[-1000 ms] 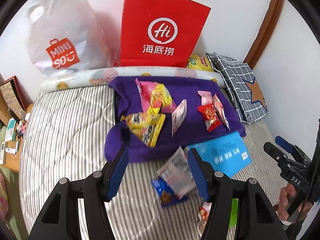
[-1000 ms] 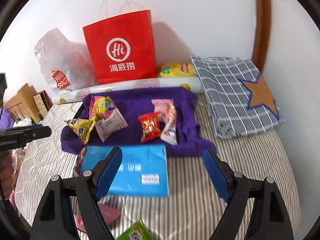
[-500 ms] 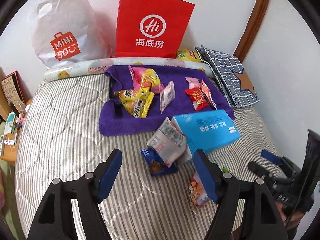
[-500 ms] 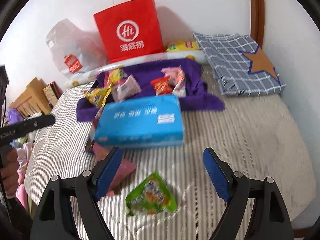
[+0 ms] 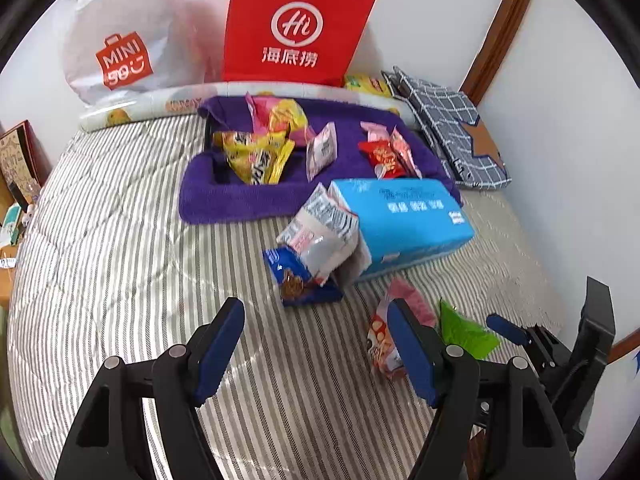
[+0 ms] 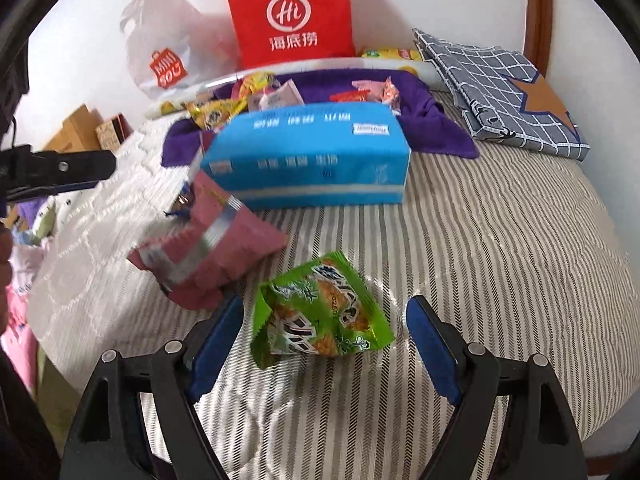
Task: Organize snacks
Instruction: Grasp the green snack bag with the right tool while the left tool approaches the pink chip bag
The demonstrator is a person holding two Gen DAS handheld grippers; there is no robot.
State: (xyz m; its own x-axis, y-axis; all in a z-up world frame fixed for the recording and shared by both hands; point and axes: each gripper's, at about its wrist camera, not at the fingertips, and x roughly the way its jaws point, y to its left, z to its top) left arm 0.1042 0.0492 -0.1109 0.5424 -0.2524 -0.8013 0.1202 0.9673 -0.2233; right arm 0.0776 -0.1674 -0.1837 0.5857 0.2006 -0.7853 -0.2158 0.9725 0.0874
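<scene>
Between my right gripper's (image 6: 325, 334) spread blue fingers (image 6: 430, 350) lies a green snack packet (image 6: 320, 312), flat on the striped mattress (image 6: 500, 240); the jaws stand wide on either side of it and neither pad touches it, so I hold nothing there. Just to its left a pink packet (image 6: 208, 244) rests crumpled on the bedding, close in front of a blue tissue box (image 6: 308, 156). Behind the box a purple towel (image 6: 436, 120) carries several snacks already, among them a yellow packet (image 6: 212, 114) and a red one whose details I cannot read from this side. My left gripper (image 5: 316, 344) is likewise wide open and empty, hovering above bare striped cover. Ahead of it, from that wrist's view, a dark blue snack packet (image 5: 298, 280) lies partly under a white-and-pink packet (image 5: 320, 228), which leans against the end of the tissue box. Next to my left gripper's right finger sits an orange-red packet (image 5: 380, 340), partly hidden by that finger, with the green packet beyond it. Along the wall stand a red paper bag (image 5: 296, 28) and a white plastic bag (image 5: 124, 36), and a folded grey checked cloth (image 6: 504, 92) lies at the far right corner.
</scene>
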